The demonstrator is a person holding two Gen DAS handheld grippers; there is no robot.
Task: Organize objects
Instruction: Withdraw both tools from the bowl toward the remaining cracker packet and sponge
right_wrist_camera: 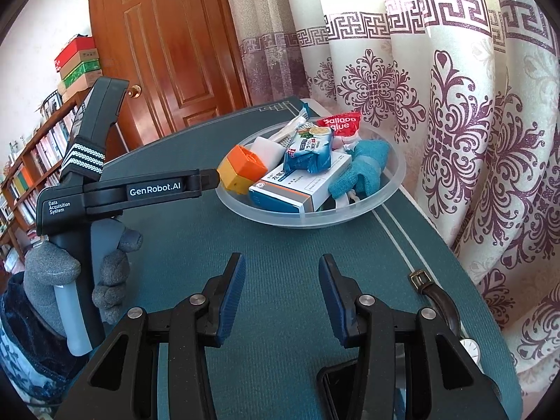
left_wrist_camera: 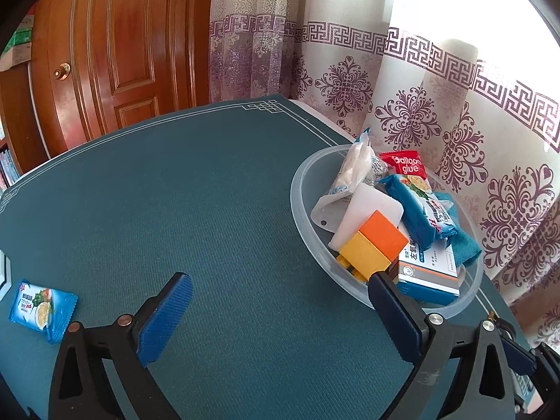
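Observation:
A clear plastic bowl point(left_wrist_camera: 297, 189) point(right_wrist_camera: 315, 222) stands at the table's far right by the curtain. It holds an orange-and-yellow block point(left_wrist_camera: 371, 245) point(right_wrist_camera: 241, 171), a blue cracker packet point(left_wrist_camera: 416, 206), a red glue packet point(left_wrist_camera: 406, 166), a white medicine box point(right_wrist_camera: 301, 189) and a teal cloth point(right_wrist_camera: 367, 168). My left gripper point(left_wrist_camera: 280, 311) point(right_wrist_camera: 210, 178) is open wide, its right fingertip just beside the block at the bowl's near rim. A second blue cracker packet point(left_wrist_camera: 42, 309) lies on the mat at far left. My right gripper point(right_wrist_camera: 281, 294) hangs open over bare mat, short of the bowl.
A brown-strapped watch point(right_wrist_camera: 441, 301) lies at the table's right edge and a black phone point(right_wrist_camera: 336, 385) under my right gripper. A gloved hand point(right_wrist_camera: 49, 273) holds the left gripper. Patterned curtain point(right_wrist_camera: 472, 140) right, wooden door point(left_wrist_camera: 115, 52) behind, bookshelf point(right_wrist_camera: 38, 161) left.

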